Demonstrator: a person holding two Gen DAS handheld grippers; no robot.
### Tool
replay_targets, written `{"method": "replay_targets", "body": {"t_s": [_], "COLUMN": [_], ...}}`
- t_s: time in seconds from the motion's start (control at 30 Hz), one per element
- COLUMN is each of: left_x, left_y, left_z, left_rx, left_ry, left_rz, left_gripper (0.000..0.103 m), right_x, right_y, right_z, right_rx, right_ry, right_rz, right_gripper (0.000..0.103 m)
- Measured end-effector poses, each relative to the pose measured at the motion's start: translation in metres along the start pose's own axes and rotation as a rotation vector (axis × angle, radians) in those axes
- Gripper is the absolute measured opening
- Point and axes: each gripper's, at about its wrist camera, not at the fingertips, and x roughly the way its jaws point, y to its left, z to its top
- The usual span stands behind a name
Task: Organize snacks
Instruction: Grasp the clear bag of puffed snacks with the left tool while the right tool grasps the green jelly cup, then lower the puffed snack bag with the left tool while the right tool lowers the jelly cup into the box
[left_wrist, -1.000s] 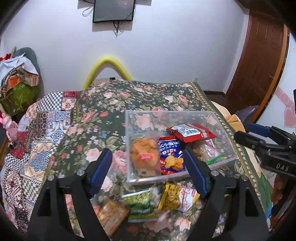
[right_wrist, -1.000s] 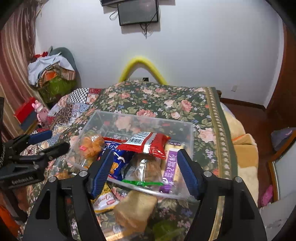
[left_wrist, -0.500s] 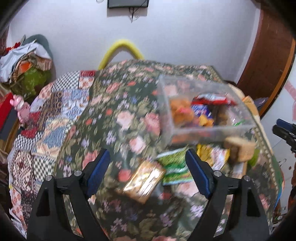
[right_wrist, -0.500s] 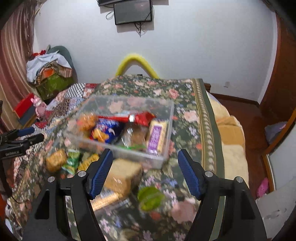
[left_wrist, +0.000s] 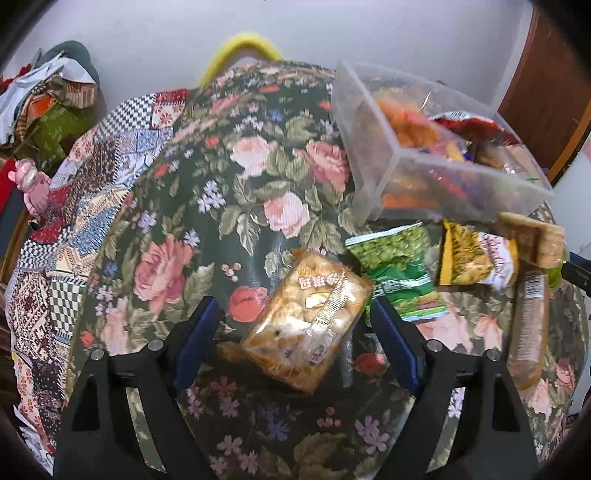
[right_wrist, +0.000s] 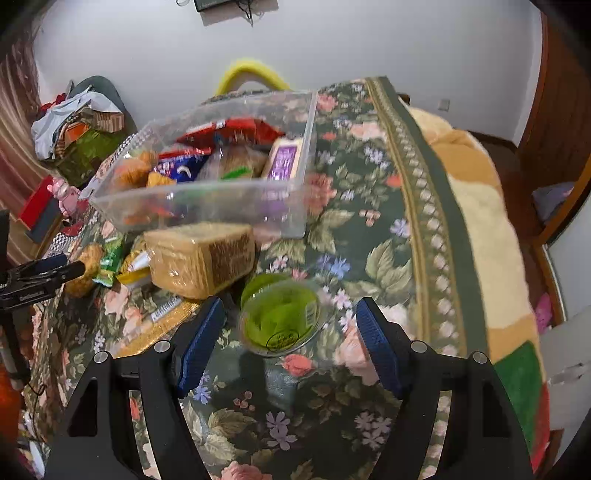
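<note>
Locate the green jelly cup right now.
In the right wrist view, the green jelly cup sits on the floral blanket between the open jaws of the right gripper, just right of the wrapped bread block.

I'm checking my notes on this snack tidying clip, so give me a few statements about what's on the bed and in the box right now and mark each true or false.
1. The clear plastic box already holds several snacks. True.
2. The left gripper is clamped on the orange pastry packet. False: its jaws stand open on either side of the packet, which lies on the floral cover.
3. The green cup lies inside the box. False: it sits on the cover, between the open jaws of the right gripper.
4. The wrapped brown cake lies outside the box, against its near wall. True.
5. The green pea packet lies outside the box. True.
</note>
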Motion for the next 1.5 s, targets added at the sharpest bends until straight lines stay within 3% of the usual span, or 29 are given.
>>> {"method": "replay_targets", "body": {"t_s": [0.27,0.4,0.47,0.53,1.0,1.5], "left_x": [0.017,0.018,0.017,0.014,-0.035,-0.083], "left_y": [0.0,-0.006,-0.01,-0.014,-0.017,-0.067], "left_z": [-0.001,-0.003,-0.006,-0.011,-0.008,0.032], "left_rx": [-0.005,0.029,0.051,0.066,0.069,0.106], "left_ry": [-0.012,-0.02,-0.025,-0.045,-0.14,-0.267], "left_rz": [-0.003,-0.01,-0.006,0.005,0.007,-0.092], "left_gripper": [0.08,0.054,0.045,0.044,0.044,0.044], "right_x": [0.016,0.017,0.017,0.019,-0.003,-0.047], "right_y": [-0.007,-0.006,-0.004,-0.004,-0.003,0.006], "right_z": [-0.006,-0.009,-0.009,-0.006,-0.006,0.032], "right_rx": [0.033,0.034,0.033,0.04,0.039,0.012], "right_ry": [0.024,0.016,0.016,0.02,-0.036,-0.204], "right_rz": [0.014,0.019,0.033,0.047,0.027,0.044], "right_gripper": [0.071,0.07,0.061,0.055,0.054,0.054]}}
